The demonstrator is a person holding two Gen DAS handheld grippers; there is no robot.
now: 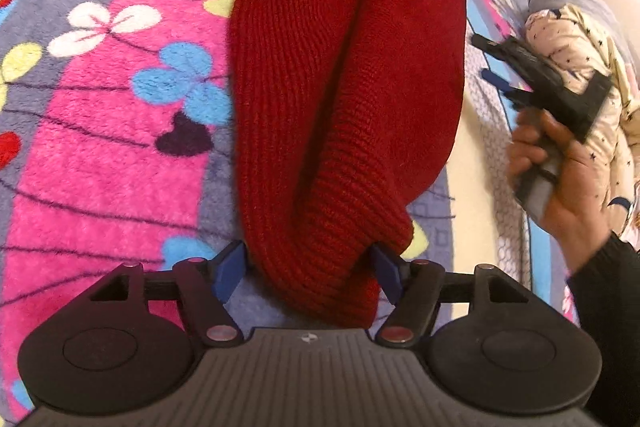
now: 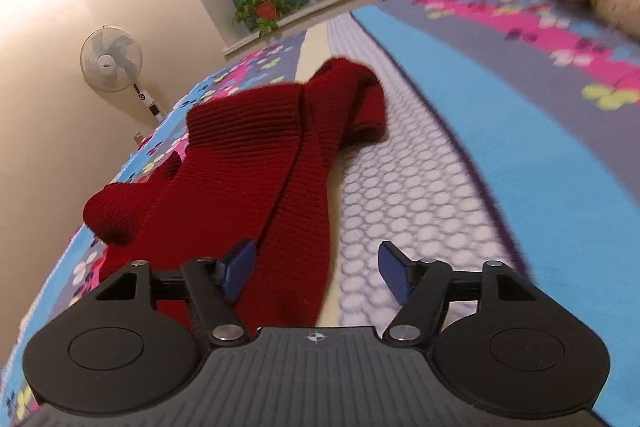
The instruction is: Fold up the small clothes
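Red knitted garment partly folded; left gripper engaged, right gripper free

In the left wrist view the red knitted garment [image 1: 344, 99] ran from the top centre of the frame down to the lower centre, lying on the floral blanket [image 1: 108, 131]; its long sides were turned in toward a central crease, which suggested the lengthwise fold was done. The left gripper [image 1: 308, 273] had its blue pads [image 1: 230, 273] on either side of the near end of the knit, apparently pinching it. The right gripper [image 2: 318, 271] stood spread with nothing between its fingers, its left pad just over the garment's edge in the lower centre of the right wrist view. As a judgement, the crosswise fold and final flattening remained, with loose bunching at the far end still to be tidied
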